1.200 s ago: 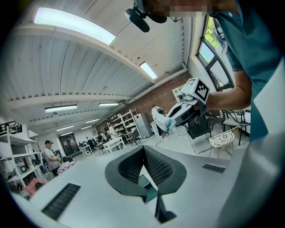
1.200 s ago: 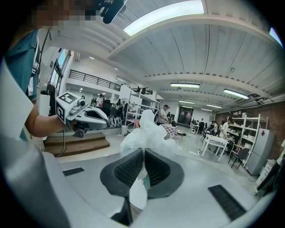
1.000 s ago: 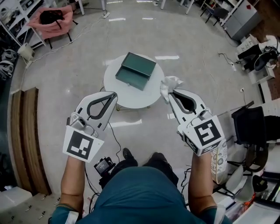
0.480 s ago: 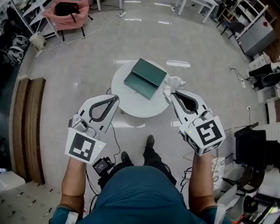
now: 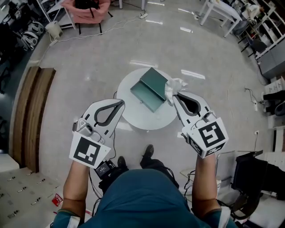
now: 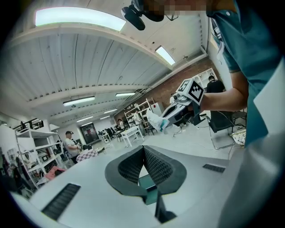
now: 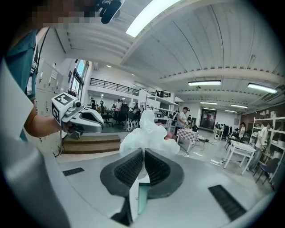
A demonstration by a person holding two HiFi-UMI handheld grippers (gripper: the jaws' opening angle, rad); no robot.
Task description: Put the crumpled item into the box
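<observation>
A dark green box (image 5: 151, 89) lies open on a small round white table (image 5: 147, 116). My right gripper (image 5: 174, 95) is shut on a crumpled white item (image 5: 174, 85) and holds it in the air at the box's right edge. In the right gripper view the crumpled item (image 7: 148, 133) bulges out above the closed tips of the right gripper (image 7: 143, 152). My left gripper (image 5: 120, 103) is shut on nothing and hangs over the table's left rim, left of the box. The left gripper view shows its own tips (image 6: 143, 149) pressed together and, beyond them, the crumpled item (image 6: 156, 121).
Wooden planks (image 5: 30, 116) lie on the floor at the left. A pink chair (image 5: 87, 6) stands at the back, white tables (image 5: 219, 12) at the back right and a black chair (image 5: 253, 178) at the lower right. Cables run across the floor near my feet.
The table and box have come closer and lower in the view. My right gripper, still holding the crumpled item, now sits right beside the box. Both grippers stay shut.
</observation>
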